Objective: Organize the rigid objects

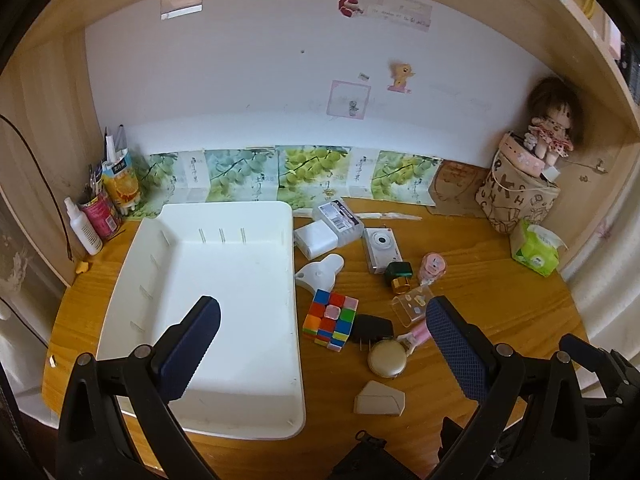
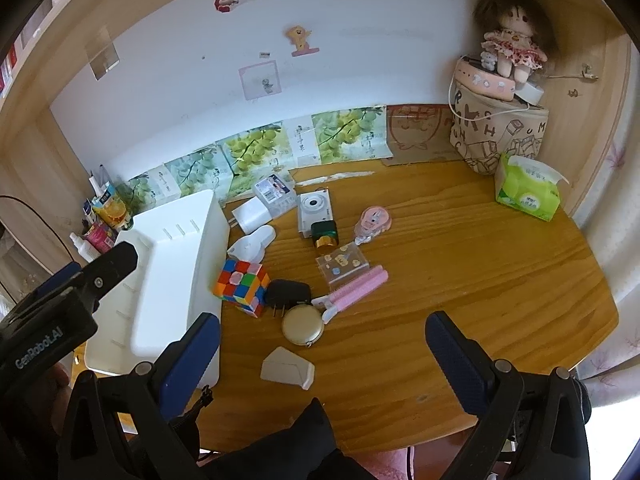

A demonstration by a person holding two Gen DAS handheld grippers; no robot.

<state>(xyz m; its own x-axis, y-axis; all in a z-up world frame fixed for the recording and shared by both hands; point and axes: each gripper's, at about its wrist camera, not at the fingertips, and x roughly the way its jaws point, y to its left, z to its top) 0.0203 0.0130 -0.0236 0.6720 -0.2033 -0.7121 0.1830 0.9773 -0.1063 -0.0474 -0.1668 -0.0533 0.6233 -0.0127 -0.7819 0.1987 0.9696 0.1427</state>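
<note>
Both grippers' fingers (image 1: 452,336) wide apart above white tray (image 1: 208,412); cube (image 1: 330,319) between

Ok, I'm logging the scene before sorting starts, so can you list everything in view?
white plastic tray: 1, white, left on desk, nothing in it
multicoloured puzzle cube: 1, beside tray
black plug adapter: 1, right of cube
round gold compact: 1, in front of adapter
beige wedge-shaped case: 1, nearest front edge
pink comb: 1, by compact
clear sticker box: 1, mid-desk
green bottle with gold cap: 1, on silver camera
pink correction tape: 1, right of bottle
white charger block: 1, behind
white scoop-shaped piece: 1, by tray
clear labelled box: 1, back
green tissue pack: 1, right
brown-haired rag doll: 1, on printed bag
left claw: open
right claw: open
</note>
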